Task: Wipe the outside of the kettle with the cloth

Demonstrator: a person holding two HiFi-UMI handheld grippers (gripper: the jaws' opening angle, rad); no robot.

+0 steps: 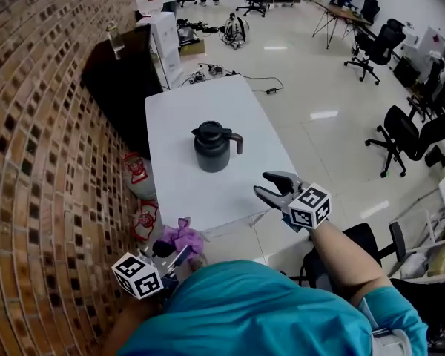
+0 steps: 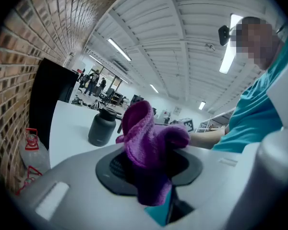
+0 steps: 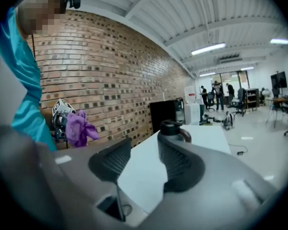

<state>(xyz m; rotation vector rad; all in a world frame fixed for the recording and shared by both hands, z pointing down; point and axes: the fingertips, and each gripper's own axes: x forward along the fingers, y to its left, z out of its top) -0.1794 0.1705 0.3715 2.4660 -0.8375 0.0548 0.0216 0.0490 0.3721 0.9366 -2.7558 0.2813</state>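
A dark grey kettle with a black lid and a side handle stands upright in the middle of the white table. It shows small in the left gripper view as the kettle, and half hidden behind a jaw as the kettle in the right gripper view. My left gripper hangs below the table's near edge, shut on a purple cloth, the same cloth that bunches between its jaws. My right gripper is over the table's near right corner, open with nothing between its jaws, well short of the kettle.
A brick wall runs along the left, with a black cabinet behind the table's far left end. Red-printed bags lie on the floor by the wall. Office chairs stand at the right and a black chair is close under my right arm.
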